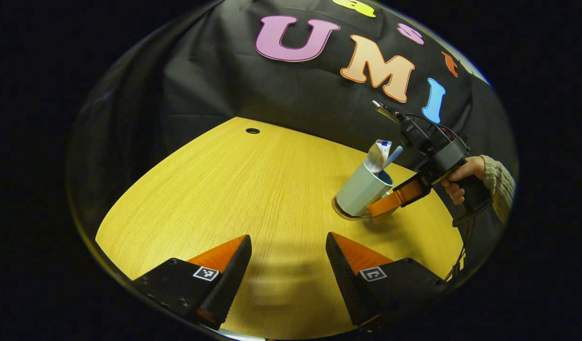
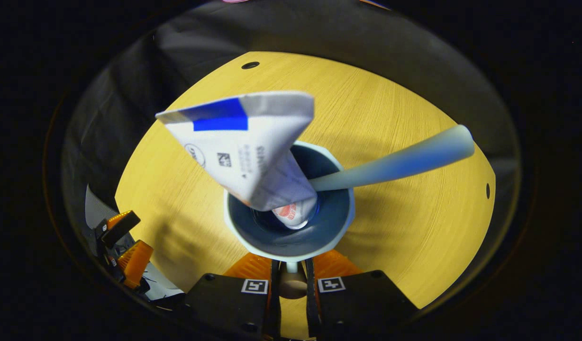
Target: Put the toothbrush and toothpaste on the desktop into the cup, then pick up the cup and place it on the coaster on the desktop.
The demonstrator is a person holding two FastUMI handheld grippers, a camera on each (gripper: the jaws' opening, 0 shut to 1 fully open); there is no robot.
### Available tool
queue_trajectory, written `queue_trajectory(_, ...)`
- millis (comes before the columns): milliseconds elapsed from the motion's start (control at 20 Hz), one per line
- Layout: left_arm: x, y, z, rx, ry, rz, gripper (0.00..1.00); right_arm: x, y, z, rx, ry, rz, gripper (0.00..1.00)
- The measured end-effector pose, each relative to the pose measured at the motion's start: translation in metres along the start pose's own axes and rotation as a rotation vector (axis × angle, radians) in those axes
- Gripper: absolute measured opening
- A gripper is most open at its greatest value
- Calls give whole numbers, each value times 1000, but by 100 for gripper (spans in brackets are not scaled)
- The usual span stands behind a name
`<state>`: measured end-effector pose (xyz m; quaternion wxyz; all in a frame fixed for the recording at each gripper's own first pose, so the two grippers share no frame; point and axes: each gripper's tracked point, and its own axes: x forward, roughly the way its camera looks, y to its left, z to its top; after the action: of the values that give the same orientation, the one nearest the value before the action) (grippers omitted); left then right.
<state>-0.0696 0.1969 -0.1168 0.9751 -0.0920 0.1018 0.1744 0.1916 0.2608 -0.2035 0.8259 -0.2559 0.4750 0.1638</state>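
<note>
The right gripper (image 2: pixel 291 272) has its two fingers pressed close together on the thin handle of the cup (image 2: pixel 289 222), so it is clamped on the cup. In the right gripper view we look straight down into the cup, and its inside is dark blue. The toothpaste (image 2: pixel 246 147) stands in it, a white tube with a blue stripe at its flat top end and a bit of red low down. The toothbrush (image 2: pixel 395 163) leans out to the side, and its handle is pale blue. This view also shows the left gripper (image 2: pixel 127 248) far off at the lower left edge. The left gripper view shows things the other view hides. There the left gripper (image 1: pixel 288 258) has its fingers wide apart with nothing between them, above the yellow wooden worktop (image 1: pixel 234 189). Farther off, a hand (image 1: pixel 461 182) in a knitted sleeve holds the right gripper (image 1: pixel 388 203) at the side of the cup (image 1: pixel 362 192). From outside the cup is pale grey-green and tilted. Its bottom is on or just above a round brown coaster (image 1: pixel 343 213); I cannot tell if they touch. The toothpaste (image 1: pixel 378 156) and toothbrush (image 1: pixel 394 155) stick out of the top. There is one cup, one toothpaste, one toothbrush, one coaster and two grippers.
</note>
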Motion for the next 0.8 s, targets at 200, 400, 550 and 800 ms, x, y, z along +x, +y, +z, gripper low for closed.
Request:
queue_trajectory(200, 1, 1, 2, -6, 0, 17, 91, 2, -5, -3, -24, 12, -17, 24)
queue_trajectory(400, 0, 0, 2, 5, -6, 17, 91, -4, 1, -6, 1, -11, 20, 26)
queue_trajectory(550, -1, -6, 1, 5, -5, 1, 92, -12, 0, -2, -8, -43, 36, 43)
queue_trajectory(800, -8, -34, 4, 55, -18, -14, 91, -33, -12, -18, 19, -111, 51, 97)
